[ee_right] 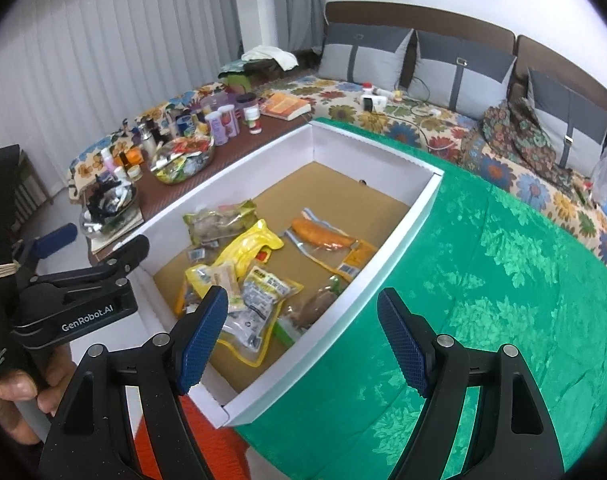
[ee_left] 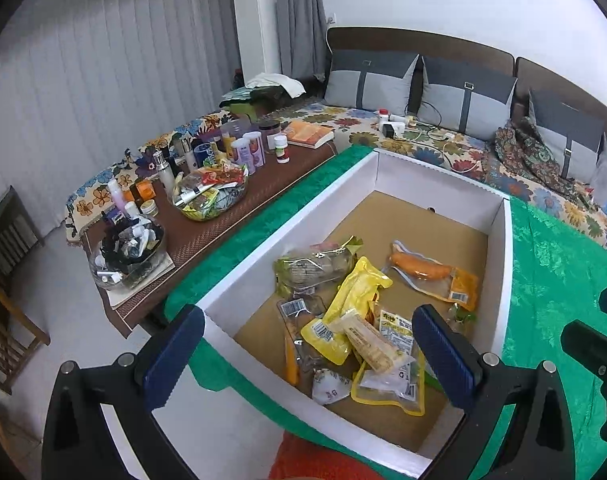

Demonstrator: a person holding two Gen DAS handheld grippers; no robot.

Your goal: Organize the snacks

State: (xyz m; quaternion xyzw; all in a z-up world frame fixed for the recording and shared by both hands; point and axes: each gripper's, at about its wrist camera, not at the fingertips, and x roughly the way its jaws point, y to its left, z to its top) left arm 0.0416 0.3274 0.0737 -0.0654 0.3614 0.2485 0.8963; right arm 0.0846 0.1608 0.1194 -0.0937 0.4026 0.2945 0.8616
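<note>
A white cardboard box (ee_left: 287,236) (ee_right: 395,240) with a brown floor stands on a green cloth (ee_left: 551,280) (ee_right: 503,280). Several snack packets lie inside: an orange sausage pack (ee_left: 427,270) (ee_right: 323,236), a yellow pouch (ee_left: 351,304) (ee_right: 247,248), a greenish clear pack (ee_left: 315,266) (ee_right: 219,222) and a clear yellow-edged bag (ee_left: 391,384) (ee_right: 251,320). My left gripper (ee_left: 303,356) is open and empty above the box's near end; it also shows in the right wrist view (ee_right: 99,252). My right gripper (ee_right: 303,336) is open and empty over the box's right wall.
A brown side table (ee_left: 231,216) (ee_right: 271,128) to the left holds a clear bowl of sachets (ee_left: 209,196) (ee_right: 183,160), bottles, jars and an orange book (ee_left: 309,134). A floral sofa with grey cushions (ee_left: 463,92) runs behind. An orange cloth (ee_left: 319,460) lies below the box.
</note>
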